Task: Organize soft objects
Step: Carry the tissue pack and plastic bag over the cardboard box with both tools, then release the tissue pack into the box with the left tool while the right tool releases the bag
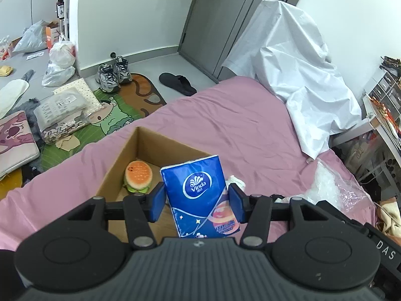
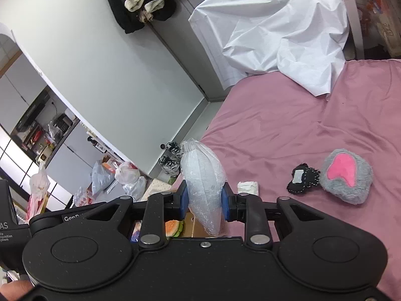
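My left gripper is shut on a blue Vinda tissue pack and holds it upright over the near part of an open cardboard box on the pink bed. A plush hamburger lies inside the box. My right gripper is shut on a clear plastic-wrapped white bundle, held near the box; the hamburger shows below its fingers. A grey plush with a pink patch, a small black plush piece and a white tissue wad lie on the bed.
A crumpled white sheet covers the far end of the bed. A clear plastic bag lies at the bed's right edge. The floor at left holds shoes, a slipper, bags and packages. A desk stands at right.
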`<state>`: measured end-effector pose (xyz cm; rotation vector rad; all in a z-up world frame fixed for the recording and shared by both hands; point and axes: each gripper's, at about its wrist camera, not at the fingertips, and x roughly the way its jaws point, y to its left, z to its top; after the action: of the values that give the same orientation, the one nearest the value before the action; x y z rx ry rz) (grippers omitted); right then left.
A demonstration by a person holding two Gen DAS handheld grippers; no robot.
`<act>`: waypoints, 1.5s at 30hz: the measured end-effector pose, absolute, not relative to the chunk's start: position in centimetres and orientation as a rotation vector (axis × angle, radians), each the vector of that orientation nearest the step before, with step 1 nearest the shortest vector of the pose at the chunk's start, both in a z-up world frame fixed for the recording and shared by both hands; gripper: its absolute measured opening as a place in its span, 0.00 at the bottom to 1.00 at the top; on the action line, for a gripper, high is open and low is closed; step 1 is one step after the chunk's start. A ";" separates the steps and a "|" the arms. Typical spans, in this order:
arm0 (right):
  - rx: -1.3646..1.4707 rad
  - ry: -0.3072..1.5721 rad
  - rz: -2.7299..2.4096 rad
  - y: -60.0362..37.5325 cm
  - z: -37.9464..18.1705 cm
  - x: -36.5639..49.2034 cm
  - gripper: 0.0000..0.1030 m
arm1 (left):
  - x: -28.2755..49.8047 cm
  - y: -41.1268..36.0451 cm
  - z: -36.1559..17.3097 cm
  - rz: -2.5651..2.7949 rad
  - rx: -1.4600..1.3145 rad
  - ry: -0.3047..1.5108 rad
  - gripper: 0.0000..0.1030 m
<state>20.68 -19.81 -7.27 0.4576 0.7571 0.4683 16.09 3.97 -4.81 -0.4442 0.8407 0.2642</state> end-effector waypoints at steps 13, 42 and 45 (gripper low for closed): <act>0.402 0.794 0.520 -16.0 -7.9 20.6 0.25 | 16.3 7.8 -7.2 0.310 -0.476 0.867 0.51; 0.302 0.907 0.524 -8.0 -11.8 23.0 0.25 | 19.1 13.5 -11.7 0.331 -0.479 0.957 0.63; 0.306 0.915 0.529 -7.5 -12.0 23.2 0.26 | 19.2 14.0 -11.9 0.332 -0.483 0.963 0.65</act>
<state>23.21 -7.54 -11.96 0.3065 0.9145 0.5292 19.22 13.96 -11.85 -0.4832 0.9634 0.3321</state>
